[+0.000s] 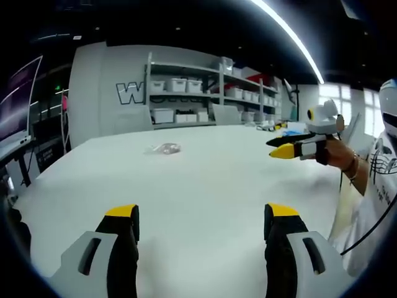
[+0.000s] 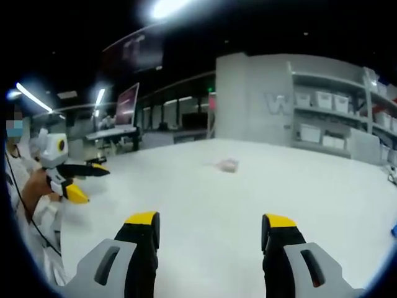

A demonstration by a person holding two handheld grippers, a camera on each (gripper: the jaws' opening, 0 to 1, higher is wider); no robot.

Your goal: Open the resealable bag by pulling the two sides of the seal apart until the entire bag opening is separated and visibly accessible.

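Note:
A small clear resealable bag [image 1: 165, 148] lies flat far out on the white table [image 1: 205, 186], too distant to show its seal. In the right gripper view the same bag [image 2: 227, 164] is a pale patch near the table's middle. My left gripper [image 1: 201, 226] stands open over the near table edge, nothing between its yellow-tipped jaws. My right gripper [image 2: 211, 233] is open too, also holding nothing. The right gripper [image 1: 282, 148] also shows held in a hand at the right of the left gripper view. The left gripper [image 2: 80, 183] appears at the left of the right gripper view.
Grey shelving [image 1: 205, 93] with white bins stands behind the table against a wall. A monitor [image 1: 18, 99] and desks are at the far left. A person's hand [image 1: 344, 155] and white shirt are at the table's right side. Small objects [image 1: 273, 126] lie near the far right corner.

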